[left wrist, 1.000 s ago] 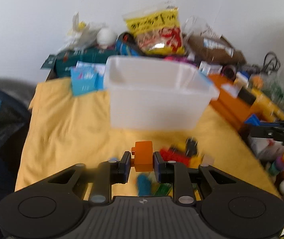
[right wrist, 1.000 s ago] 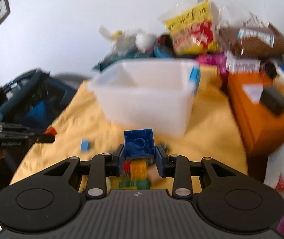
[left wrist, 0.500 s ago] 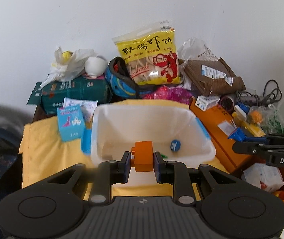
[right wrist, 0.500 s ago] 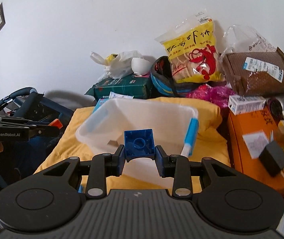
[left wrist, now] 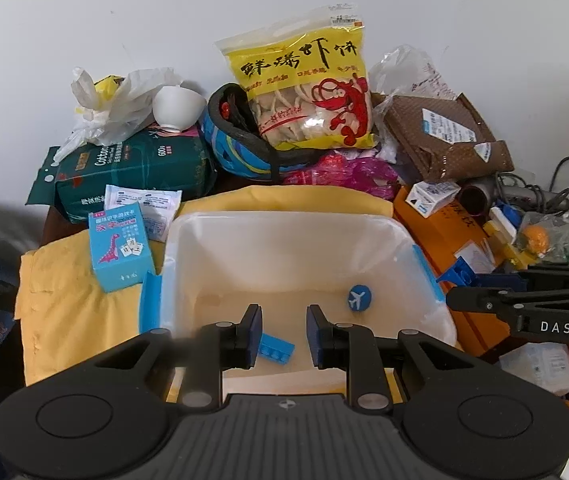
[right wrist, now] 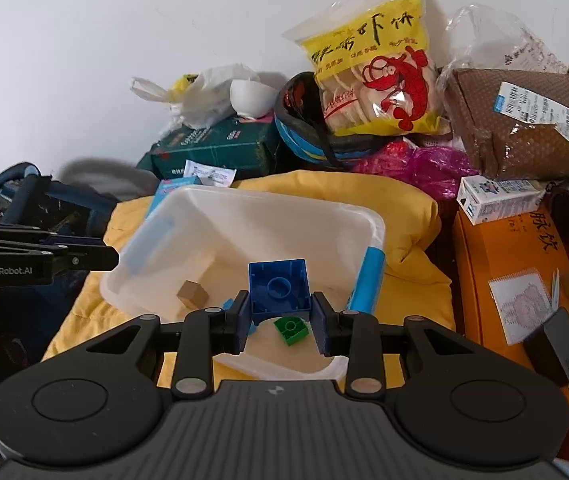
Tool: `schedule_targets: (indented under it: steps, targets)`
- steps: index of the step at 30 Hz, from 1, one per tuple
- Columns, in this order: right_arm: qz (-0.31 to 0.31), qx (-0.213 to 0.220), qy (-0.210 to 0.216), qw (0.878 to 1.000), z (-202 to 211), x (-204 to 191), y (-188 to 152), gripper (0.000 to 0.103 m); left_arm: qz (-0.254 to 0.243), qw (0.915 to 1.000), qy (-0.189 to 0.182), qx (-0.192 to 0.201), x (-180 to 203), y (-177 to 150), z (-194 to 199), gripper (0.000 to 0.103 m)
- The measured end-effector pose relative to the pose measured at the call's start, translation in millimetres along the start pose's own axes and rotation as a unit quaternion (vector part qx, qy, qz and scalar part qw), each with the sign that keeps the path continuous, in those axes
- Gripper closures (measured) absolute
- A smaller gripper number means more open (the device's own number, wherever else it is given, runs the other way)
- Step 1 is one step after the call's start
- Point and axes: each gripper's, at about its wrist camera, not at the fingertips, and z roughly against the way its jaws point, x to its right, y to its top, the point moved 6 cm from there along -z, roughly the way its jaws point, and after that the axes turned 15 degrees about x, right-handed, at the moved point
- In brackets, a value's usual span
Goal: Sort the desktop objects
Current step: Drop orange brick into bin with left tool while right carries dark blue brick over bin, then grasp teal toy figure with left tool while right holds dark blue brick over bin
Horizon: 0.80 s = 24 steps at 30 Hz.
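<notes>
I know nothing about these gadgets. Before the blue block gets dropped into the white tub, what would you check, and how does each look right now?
1. Right tool gripping the dark blue hollow plastic block: ok, held between both fingers.
2. Block above the translucent white plastic tub: ok, the tub floor shows under it.
3. Landing spot free: not ok, a small green plastic brick lies directly below.
4. Left tool out of the way: cannot tell; it is open and empty over the same tub.
5. Other contents clear of the drop: ok, the tan wooden cube sits to the side.
6. Orange block inside the tub: cannot tell, not visible.
</notes>
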Motion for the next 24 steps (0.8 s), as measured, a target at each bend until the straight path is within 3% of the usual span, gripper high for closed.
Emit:
schedule_targets:
  steps: [4, 6, 7, 10, 15, 20, 24]
  targets:
    - [0.006, 0.015, 0.016, 1.0, 5, -9, 1, 0.068, -0.002, 0.9996, -0.018, 0.022, 3, -15, 14, 0.073]
    - [0.014, 0.025, 0.028, 0.999, 13, -16, 0, 0.068, -0.026, 0.9987, -0.034, 0.028, 9, -44, 23, 0.046]
    - [0.021, 0.028, 0.033, 0.999, 17, -20, -1, 0.068, -0.031, 0.9985, -0.037, 0.025, 10, -60, 24, 0.043]
    - [0.024, 0.034, 0.047, 0.998, 30, -28, -6, 0.068, -0.025, 0.9994, -0.022, -0.007, 6, -127, 28, 0.043]
    - [0.019, 0.035, 0.065, 0.997, 48, -37, -23, 0.068, -0.059, 0.9969, 0.004, -0.051, 3, -219, 37, 0.044]
    - [0.006, 0.018, 0.067, 0.998, 50, -40, -43, 0.068, -0.058, 0.995, 0.046, -0.068, -10, -245, 27, 0.048]
    - [0.005, 0.015, 0.065, 0.998, 52, -43, -50, 0.067, -0.06, 0.996, 0.033, -0.057, -4, -241, 16, 0.052]
